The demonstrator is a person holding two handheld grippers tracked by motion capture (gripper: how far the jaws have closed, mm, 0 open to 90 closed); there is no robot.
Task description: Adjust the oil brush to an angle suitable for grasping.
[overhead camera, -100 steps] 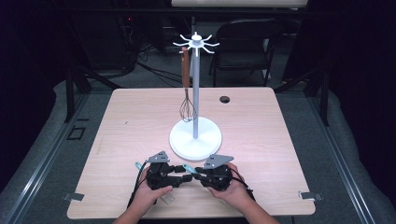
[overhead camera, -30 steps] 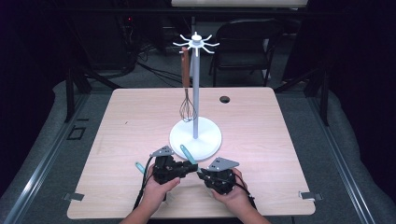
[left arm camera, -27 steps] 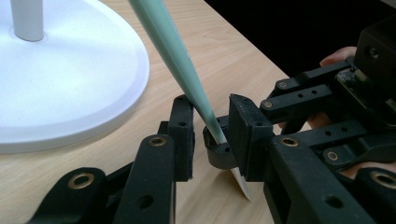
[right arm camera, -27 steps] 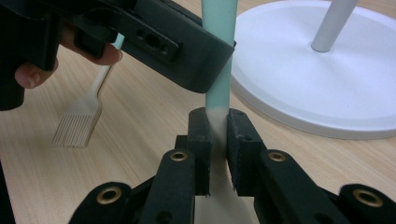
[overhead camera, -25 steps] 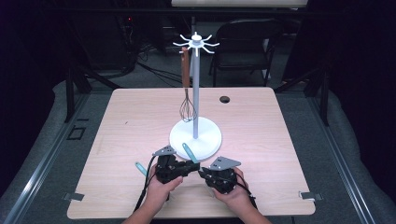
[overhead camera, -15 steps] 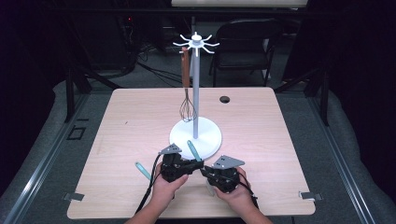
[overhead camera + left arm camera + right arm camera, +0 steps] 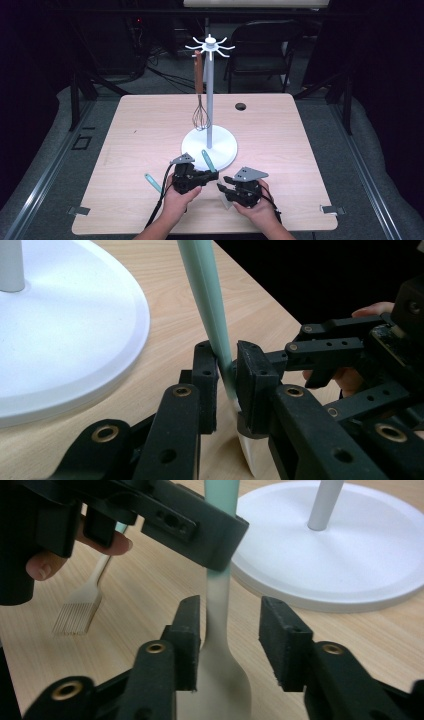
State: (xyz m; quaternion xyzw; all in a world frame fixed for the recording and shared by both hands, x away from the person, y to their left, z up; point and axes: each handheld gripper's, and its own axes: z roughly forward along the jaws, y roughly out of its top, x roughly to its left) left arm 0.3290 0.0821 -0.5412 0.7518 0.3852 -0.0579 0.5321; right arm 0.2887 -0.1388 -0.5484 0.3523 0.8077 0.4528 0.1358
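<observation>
Dark room, pale wood bench [image 7: 280, 140]. Handover at six o'clock: left claw [image 7: 227, 385] just clamped onto green spatula [image 7: 205, 300] handle; right claw [image 7: 227, 630] just opened, letting go. Hanging on rack [image 7: 209, 145] likely next.

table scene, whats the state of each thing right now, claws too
mint-green-handled spatula: handle tilted up off the table, clamped in the left claw
left claw: shut on the handle
right claw: jaws just opened, apart around the blade end
mint-handled basting brush: lying flat on the table
wooden-handled wire whisk: hanging from the stand
white hook stand: upright
</observation>
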